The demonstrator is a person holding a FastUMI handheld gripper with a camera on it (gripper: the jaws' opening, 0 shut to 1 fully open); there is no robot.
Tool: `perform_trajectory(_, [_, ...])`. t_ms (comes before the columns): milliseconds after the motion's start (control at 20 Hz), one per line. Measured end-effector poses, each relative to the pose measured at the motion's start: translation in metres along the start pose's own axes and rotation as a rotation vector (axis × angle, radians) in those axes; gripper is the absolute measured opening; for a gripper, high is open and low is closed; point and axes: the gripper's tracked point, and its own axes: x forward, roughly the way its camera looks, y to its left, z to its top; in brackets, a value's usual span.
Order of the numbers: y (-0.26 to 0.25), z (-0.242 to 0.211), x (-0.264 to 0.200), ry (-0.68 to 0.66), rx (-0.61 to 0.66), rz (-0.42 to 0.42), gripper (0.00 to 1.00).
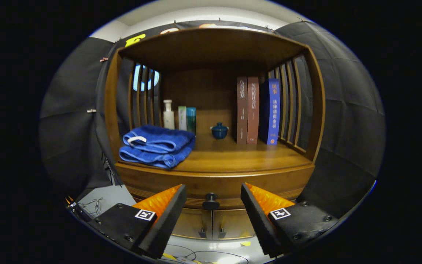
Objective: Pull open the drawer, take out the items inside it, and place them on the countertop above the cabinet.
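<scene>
Cabinet [306, 110]: a wooden unit with slatted sides and a roofed open shelf, faced squarely from the front. Its shelf board serves as the countertop [240, 157] named in the task; the front middle and right of it is bare, and that is judged the likeliest spot for whatever comes out.

Drawer [214, 185]: the curved wooden band directly under the countertop, seen shut and flush with the front. Its contents are hidden, so the items to be taken out cannot be described.

Folded towel [156, 145]: blue, laid at the front left of the countertop, clear of the centre.

Books [256, 110]: three, stood upright at the back right, the rightmost beside the side slats.

Gripper [213, 207]: held low and level with the drawer front, its fingers spread wide with nothing between them but the knob beyond. The spread is judged to be kept so that the knob can be taken in.

Bottles [180, 116]: three, grouped at the back left behind the towel.

Lidded cup [219, 131]: small, dark blue, set at the back centre.

Knob [211, 201]: small, dark, centred on the drawer front, just ahead of the fingers and not touched by them. It is judged the only handhold for pulling.
</scene>
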Motion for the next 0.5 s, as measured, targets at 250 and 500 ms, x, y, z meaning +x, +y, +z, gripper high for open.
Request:
perform_trajectory(250, [0.008,-0.045,0.045,0.102,0.007,0.016,0.97])
perform_trajectory(500, [0.008,-0.068,0.071,0.143,0.025,0.008,0.86])
